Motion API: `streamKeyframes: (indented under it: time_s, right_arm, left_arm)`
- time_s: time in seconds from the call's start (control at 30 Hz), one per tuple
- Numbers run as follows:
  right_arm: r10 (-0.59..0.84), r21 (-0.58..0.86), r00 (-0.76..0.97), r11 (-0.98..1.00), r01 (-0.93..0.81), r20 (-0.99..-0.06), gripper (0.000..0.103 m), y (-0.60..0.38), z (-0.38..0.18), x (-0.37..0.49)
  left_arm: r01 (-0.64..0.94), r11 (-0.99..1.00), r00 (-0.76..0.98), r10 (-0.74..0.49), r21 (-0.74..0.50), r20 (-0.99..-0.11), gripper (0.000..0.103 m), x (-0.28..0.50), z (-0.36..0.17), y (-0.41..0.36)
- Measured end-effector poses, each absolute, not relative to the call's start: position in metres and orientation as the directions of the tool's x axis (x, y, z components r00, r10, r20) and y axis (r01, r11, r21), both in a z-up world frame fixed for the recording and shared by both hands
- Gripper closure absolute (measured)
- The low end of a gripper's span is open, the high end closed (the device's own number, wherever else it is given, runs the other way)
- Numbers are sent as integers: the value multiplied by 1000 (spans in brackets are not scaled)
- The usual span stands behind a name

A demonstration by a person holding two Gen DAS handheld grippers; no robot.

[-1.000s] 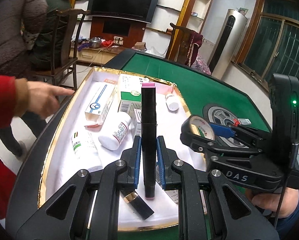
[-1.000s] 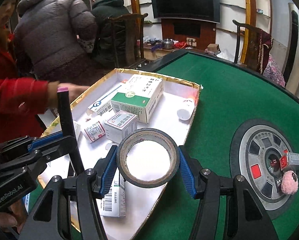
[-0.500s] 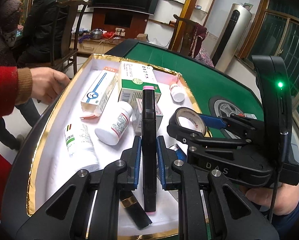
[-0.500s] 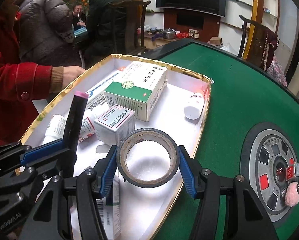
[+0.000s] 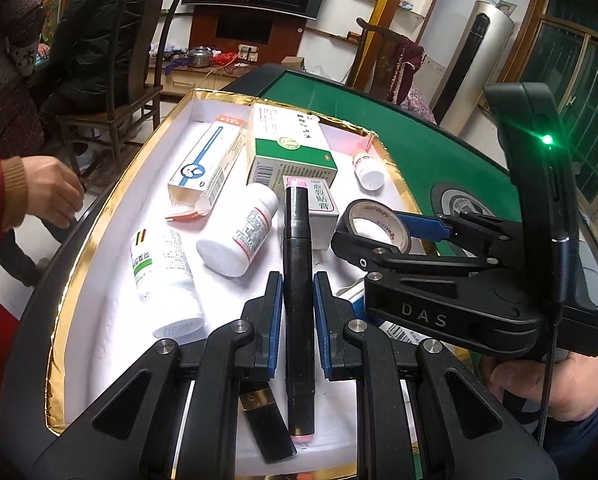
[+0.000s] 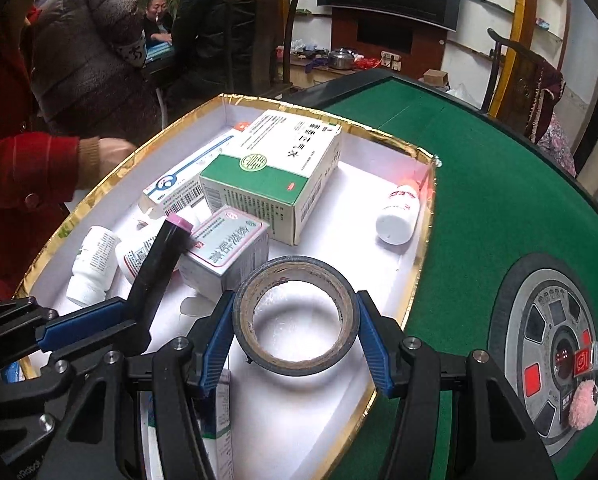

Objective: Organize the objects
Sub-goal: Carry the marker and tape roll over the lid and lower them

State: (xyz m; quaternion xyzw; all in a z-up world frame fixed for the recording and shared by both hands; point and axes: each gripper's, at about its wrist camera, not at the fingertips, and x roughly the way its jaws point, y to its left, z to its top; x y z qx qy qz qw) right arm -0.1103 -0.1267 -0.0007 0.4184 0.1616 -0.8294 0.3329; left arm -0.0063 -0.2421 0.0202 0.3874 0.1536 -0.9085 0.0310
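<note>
Tape roll [image 6: 295, 316], black with a worn cardboard core, is sitting clamped between the blue pads of the right gripper [image 6: 295, 322] at lower centre of the right wrist view, its open hole facing the camera. It is hanging over the near end of the gold-rimmed tray [image 6: 423, 240], above the white liner.

Left gripper [image 5: 298, 308] is gripping a black marker [image 5: 297, 280] with pink caps at both ends; its jaws are pressed together on the barrel at lower centre of the left wrist view, with the marker running up the frame over the tray. In the right wrist view the same marker is leaning at lower left, just beside the tape roll.

Inside the tray, a large green-and-white box [image 6: 275, 176] is lying at upper centre, a long blue-and-white carton [image 5: 207, 164] is lying to its left, and a small grey box [image 6: 225, 254] is sitting just in front. Two white bottles [image 5: 239, 236] [image 5: 163, 280] are lying on their sides at centre left of the left wrist view, and a small bottle [image 6: 399, 216] is resting near the right wall. A dark gold-banded tube [image 5: 265, 420] is lying beneath the left gripper.

The tray is resting on a green felt table [image 6: 499, 200]. A hand [image 5: 51, 190] with a red sleeve is hovering at the tray's left edge.
</note>
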Motion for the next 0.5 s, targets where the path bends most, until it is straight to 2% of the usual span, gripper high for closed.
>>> streamKeyframes:
  time_s: [0.5]
  right_arm:
    - [-387, -40, -444, -717, 696, -808, 44, -131, -3, -111]
  left_arm:
    - [197, -946, -681, 58, -259, -730, 88, -9, 15, -247]
